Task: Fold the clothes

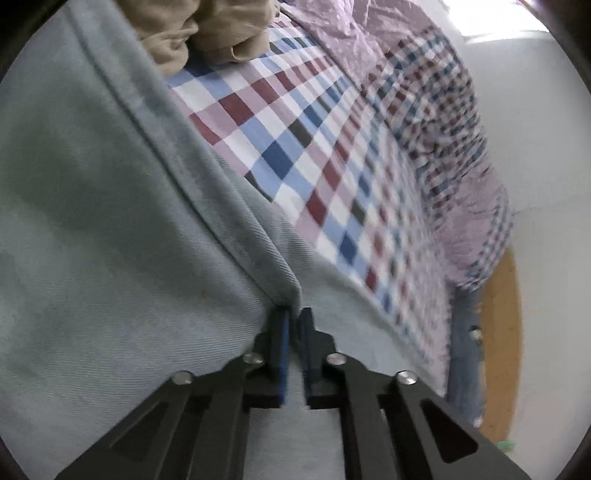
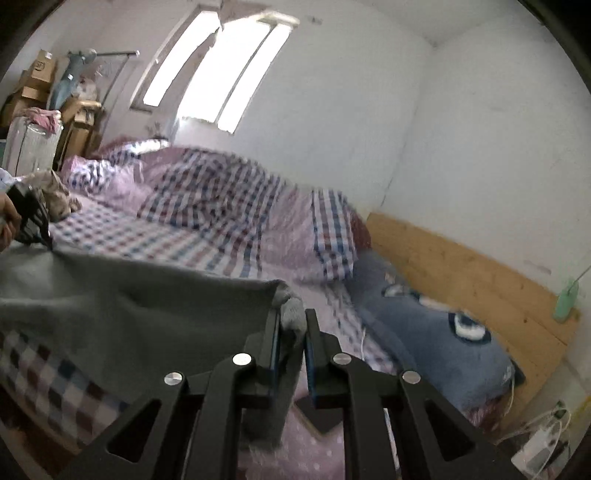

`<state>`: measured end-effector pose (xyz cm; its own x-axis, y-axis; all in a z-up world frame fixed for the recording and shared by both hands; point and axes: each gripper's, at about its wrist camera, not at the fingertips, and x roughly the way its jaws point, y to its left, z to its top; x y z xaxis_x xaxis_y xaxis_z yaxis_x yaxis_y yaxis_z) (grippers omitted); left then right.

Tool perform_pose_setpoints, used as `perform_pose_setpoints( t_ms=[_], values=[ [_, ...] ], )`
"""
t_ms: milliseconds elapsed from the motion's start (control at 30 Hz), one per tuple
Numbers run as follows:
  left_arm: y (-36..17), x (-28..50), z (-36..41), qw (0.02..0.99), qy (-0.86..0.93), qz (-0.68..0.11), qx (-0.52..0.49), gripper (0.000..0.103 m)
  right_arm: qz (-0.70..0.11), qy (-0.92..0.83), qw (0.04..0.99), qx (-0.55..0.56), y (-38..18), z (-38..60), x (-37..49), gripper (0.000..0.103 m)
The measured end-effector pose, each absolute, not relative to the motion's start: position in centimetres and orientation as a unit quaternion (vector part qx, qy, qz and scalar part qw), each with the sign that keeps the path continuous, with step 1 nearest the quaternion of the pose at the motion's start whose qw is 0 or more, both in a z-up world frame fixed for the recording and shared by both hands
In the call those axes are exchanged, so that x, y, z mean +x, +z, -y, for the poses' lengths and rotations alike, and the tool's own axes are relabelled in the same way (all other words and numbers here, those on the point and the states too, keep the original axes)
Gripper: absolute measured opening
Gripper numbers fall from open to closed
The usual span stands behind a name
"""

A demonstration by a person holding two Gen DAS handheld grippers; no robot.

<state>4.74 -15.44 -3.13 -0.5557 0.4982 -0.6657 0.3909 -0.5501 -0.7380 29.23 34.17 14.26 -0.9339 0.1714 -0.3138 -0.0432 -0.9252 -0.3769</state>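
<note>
Left wrist view: the left gripper (image 1: 294, 317) has its jaws clamped on a corner of a pale grey-green garment (image 1: 110, 221), which spreads up and to the left from the pinch and shows a stitched seam running diagonally. Beyond it lie the checked bed sheet (image 1: 295, 140), a crumpled beige garment (image 1: 207, 33) at the far edge, and a bunched quilt (image 1: 443, 122) along the wall. The hold takes in only the tip of the corner, so a sharp pull could probably drag the cloth out of the jaws; the camera is rolled well over, which suggests a tilted wrist. Right wrist view: the right gripper (image 2: 291, 323) has its jaws clamped on another bunched corner of the same garment (image 2: 129, 306), and the cloth hangs slack between here and the left gripper (image 2: 31, 221), seen at the far left with a hand (image 2: 7, 221) around its handle. The garment is thus held above the bed by two corners, its middle sagging toward the sheet (image 2: 147, 240). Judged risks: uneven tension between the two grips would skew the fold line, and the sagging middle could catch or crease on the sheet. A blue cushion (image 2: 436, 332) lies beside a wooden board (image 2: 461, 266); the right gripper points roughly level across the bed.
</note>
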Motion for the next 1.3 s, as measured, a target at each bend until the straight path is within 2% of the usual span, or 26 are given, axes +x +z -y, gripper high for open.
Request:
perform_pose_setpoints(
  t_ms=[333, 533, 700, 800, 867, 900, 933, 967, 1000, 1033, 1300],
  values=[
    [-0.2, 6.3, 16.7, 0.05, 0.755, 0.525, -0.389, 0.002, 0.106, 0.959, 0.057, -0.257, 14.0, -38.6, 17.5, 0.016],
    [-0.3, 4.8, 17.3, 0.031, 0.761, 0.53, -0.374, 0.002, 0.103, 0.938, 0.038, -0.327, 12.3, -39.0, 7.0, 0.016],
    [-2.1, 3.7, 16.9, 0.006, 0.76, 0.523, -0.387, 0.003, 0.122, 0.913, 0.038, -0.388, 8.4, -38.2, -0.8, 0.016],
    [-2.8, 3.5, 16.7, 0.006, 0.764, 0.509, -0.396, 0.005, 0.132, 0.896, 0.059, -0.42, 6.0, -37.4, -2.8, 0.02],
    [-2.2, 3.4, 16.2, 0.018, 0.774, 0.494, -0.395, 0.022, 0.101, 0.902, 0.077, -0.413, 6.2, -37.6, -1.7, 0.025],
    [-1.8, 3.5, 16.0, 0.029, 0.779, 0.488, -0.393, 0.041, 0.081, 0.907, 0.088, -0.404, 6.6, -37.7, -0.6, 0.028],
    [-1.3, 3.5, 15.7, 0.041, 0.783, 0.482, -0.39, 0.058, 0.058, 0.913, 0.085, -0.394, 7.2, -37.8, 0.7, 0.041],
    [-0.6, 3.8, 15.4, 0.05, 0.791, 0.473, -0.385, 0.065, 0.036, 0.919, 0.083, -0.383, 7.7, -37.9, 2.1, 0.054],
    [0.1, 4.0, 15.1, 0.059, 0.8, 0.462, -0.379, 0.075, 0.01, 0.925, 0.072, -0.374, 8.3, -38.0, 3.9, 0.057],
    [1.0, 4.4, 14.5, 0.067, 0.812, 0.444, -0.374, 0.079, -0.014, 0.929, 0.058, -0.366, 8.8, -38.1, 5.9, 0.058],
    [7.9, 8.2, 7.9, 0.14, 0.895, 0.233, -0.353, 0.08, -0.223, 0.895, 0.056, -0.381, 7.2, -43.5, 16.4, 0.061]
  ],
)
